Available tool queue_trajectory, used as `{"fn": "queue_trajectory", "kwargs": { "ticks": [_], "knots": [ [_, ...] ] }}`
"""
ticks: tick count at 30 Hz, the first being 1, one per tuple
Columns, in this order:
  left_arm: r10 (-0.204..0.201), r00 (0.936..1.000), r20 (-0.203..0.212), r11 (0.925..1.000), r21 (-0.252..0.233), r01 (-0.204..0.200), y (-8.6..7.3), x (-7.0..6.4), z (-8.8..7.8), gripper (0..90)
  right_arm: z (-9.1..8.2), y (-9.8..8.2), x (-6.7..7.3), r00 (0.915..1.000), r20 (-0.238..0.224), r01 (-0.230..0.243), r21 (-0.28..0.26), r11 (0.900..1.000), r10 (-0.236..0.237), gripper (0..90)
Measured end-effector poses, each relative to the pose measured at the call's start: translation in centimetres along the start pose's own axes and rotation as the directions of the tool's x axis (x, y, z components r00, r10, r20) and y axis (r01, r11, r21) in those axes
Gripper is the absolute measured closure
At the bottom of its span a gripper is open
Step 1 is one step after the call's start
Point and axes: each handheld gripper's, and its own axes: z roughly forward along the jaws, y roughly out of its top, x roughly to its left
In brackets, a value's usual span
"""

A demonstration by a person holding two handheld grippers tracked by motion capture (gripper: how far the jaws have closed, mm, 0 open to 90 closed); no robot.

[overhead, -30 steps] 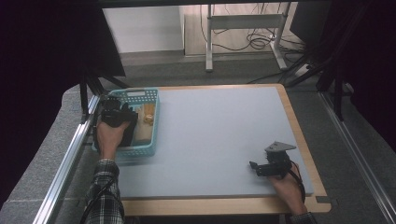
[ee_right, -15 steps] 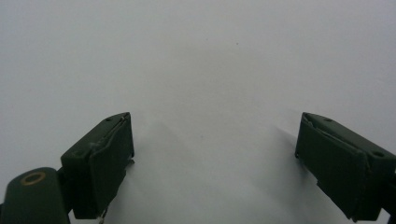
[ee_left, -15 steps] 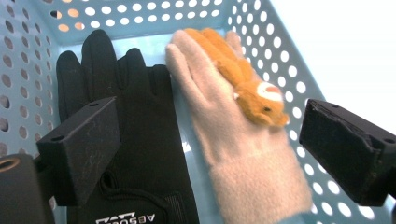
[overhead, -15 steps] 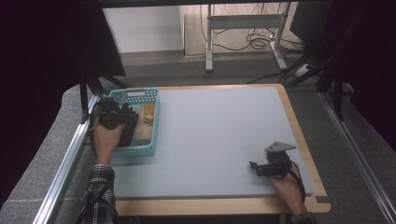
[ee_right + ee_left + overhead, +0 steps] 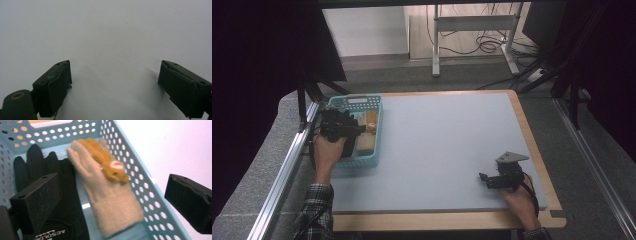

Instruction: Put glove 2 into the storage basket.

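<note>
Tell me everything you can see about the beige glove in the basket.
The beige glove looks like soft fuzzy knit, with a ribbed cuff towards the camera in the left gripper view and fingers pointing to the basket's far wall. It lies flat on the floor of the light blue perforated basket, beside a black glove that it touches along one edge. A small orange plush animal lies on its back. Nothing grips it.

Left gripper (image 5: 343,127) with jaws just opened wide, nothing between; right gripper (image 5: 492,181) jaws apart.
</note>
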Motion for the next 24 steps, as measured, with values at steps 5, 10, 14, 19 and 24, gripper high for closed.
{"fn": "queue_trajectory", "kwargs": {
  "ticks": [5,10,14,19,24],
  "knots": [
    [0.038,0.9992,0.009,0.9993,-0.004,-0.038,-0.1,-1.2,-0.1,0.7,0.0,0.0,0.0,1.0000,0.000,0.000,0.000,1.000,0.000,11.0],
    [0.074,0.9970,0.024,0.9972,-0.017,-0.073,-0.3,-2.8,-0.3,0.6,0.0,0.0,0.0,1.0000,0.000,0.000,0.000,1.000,0.000,10.9],
    [0.106,0.9934,0.043,0.9941,-0.025,-0.105,-0.6,-4.2,-0.4,0.3,0.0,0.0,0.0,1.0000,0.001,0.001,0.000,1.000,-0.001,10.9],
    [0.144,0.9871,0.069,0.9891,-0.039,-0.142,-0.9,-6.0,-0.5,0.3,0.0,0.0,0.0,1.0000,0.001,0.001,0.000,1.000,-0.001,10.9],
    [0.174,0.9801,0.095,0.9839,-0.056,-0.170,-1.2,-7.7,-0.5,0.2,0.0,0.0,0.0,1.0000,0.001,0.002,0.000,1.000,-0.002,10.9]
  ]
}}
